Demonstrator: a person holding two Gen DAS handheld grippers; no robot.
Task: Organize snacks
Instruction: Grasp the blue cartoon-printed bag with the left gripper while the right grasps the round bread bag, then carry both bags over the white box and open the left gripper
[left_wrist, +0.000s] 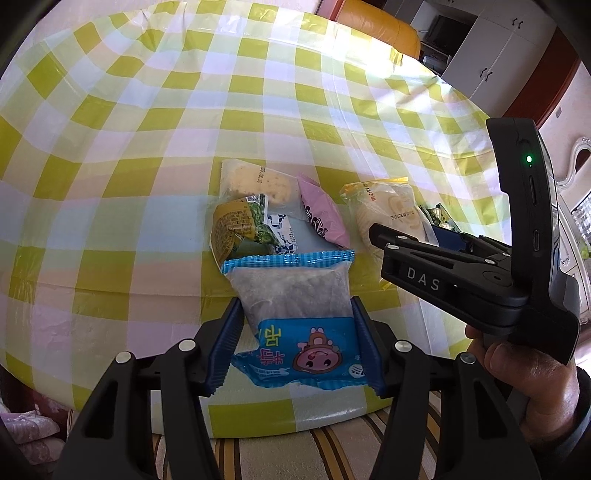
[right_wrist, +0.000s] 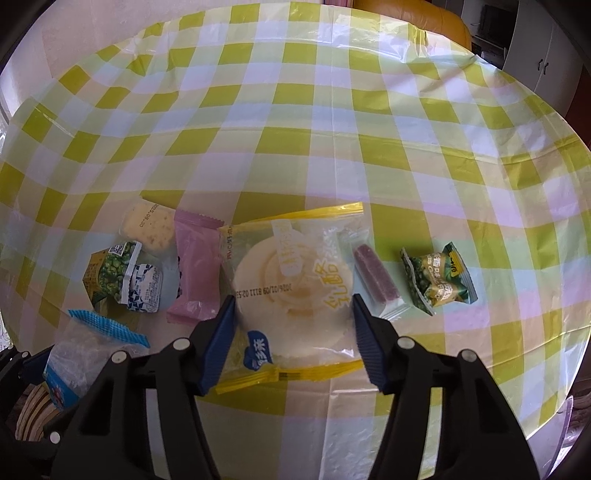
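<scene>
left gripper (left_wrist: 297, 343): jaws closed onto blue packet (left_wrist: 299, 314) at near table edge | right gripper (right_wrist: 293, 339): jaws wide, straddling yellow-trimmed cake packet (right_wrist: 291, 284), contact unclear | progress: early by my read; snacks loosely clustered on checked tablecloth (right_wrist: 295, 129), most unsorted

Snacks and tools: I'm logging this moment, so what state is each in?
Left tool: shut on blue pack.
Blue pack: gripped, sealed.
Right tool: open, astride cake pack.
Cake pack: flat on table, sealed.
Pink pack: lying flat.
Purple bar: lying, wrapped.
Pea pack: lying, crumpled.
</scene>
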